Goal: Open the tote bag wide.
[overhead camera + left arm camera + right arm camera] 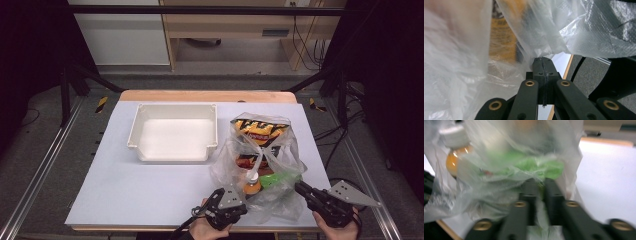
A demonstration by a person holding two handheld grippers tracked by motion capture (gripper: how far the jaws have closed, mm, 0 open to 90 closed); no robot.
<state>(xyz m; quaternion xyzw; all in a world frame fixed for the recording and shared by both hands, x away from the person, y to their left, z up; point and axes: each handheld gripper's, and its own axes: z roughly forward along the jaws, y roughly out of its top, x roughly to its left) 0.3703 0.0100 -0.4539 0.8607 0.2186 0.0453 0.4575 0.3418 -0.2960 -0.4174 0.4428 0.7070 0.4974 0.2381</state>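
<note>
Two hands at the near table edge hold grippers, left gripper (226, 199) clamped on the plastic bag (280, 150), right gripper (304, 190) pinching film too.

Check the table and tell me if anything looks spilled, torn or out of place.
Nothing stands out. The plastic bag sits crumpled beside the white bin, its snacks and orange bottle inside; both tongs grip its near edge, nothing spilled.
</note>
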